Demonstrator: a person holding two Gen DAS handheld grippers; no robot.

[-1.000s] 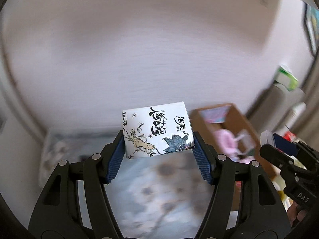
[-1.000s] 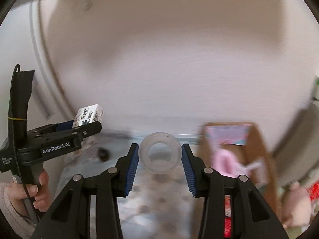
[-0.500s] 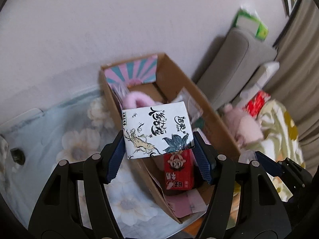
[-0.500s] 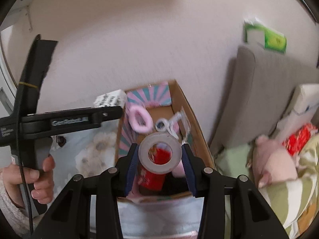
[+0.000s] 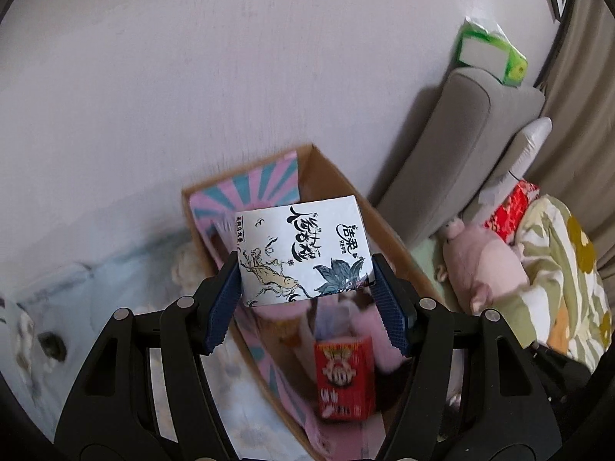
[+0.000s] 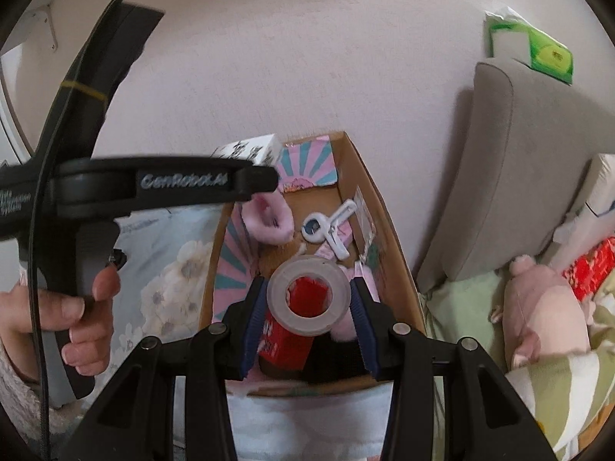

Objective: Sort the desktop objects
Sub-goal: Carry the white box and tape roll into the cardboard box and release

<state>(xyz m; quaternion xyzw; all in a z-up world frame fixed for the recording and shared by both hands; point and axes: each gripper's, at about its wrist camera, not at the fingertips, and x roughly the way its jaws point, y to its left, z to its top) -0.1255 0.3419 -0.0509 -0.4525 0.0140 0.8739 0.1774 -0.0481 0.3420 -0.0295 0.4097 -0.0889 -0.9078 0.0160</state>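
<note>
My left gripper (image 5: 307, 299) is shut on a white tissue pack (image 5: 303, 255) with black calligraphy and holds it above the left side of an open cardboard box (image 5: 384, 226). My right gripper (image 6: 309, 307) is shut on a clear tape roll (image 6: 309, 296) and holds it above the near end of the same box (image 6: 378, 207). The left gripper's body (image 6: 153, 184) and the tissue pack (image 6: 250, 150) show in the right wrist view, over the box's far left corner. The box holds a red packet (image 5: 344, 376), a pink fluffy ring (image 6: 269, 221) and a white clip (image 6: 326, 230).
The box stands on a pale blue floral tablecloth (image 6: 173, 269), against the wall. A grey sofa (image 6: 519, 176) with a pink plush pig (image 6: 546, 303), a red pack and a green tissue pack (image 6: 530, 46) is to the right. A small dark object (image 5: 50, 344) lies on the cloth at left.
Both grippers have swung right and tilted down from facing the wall to hovering over the cardboard box, each still holding its object.
</note>
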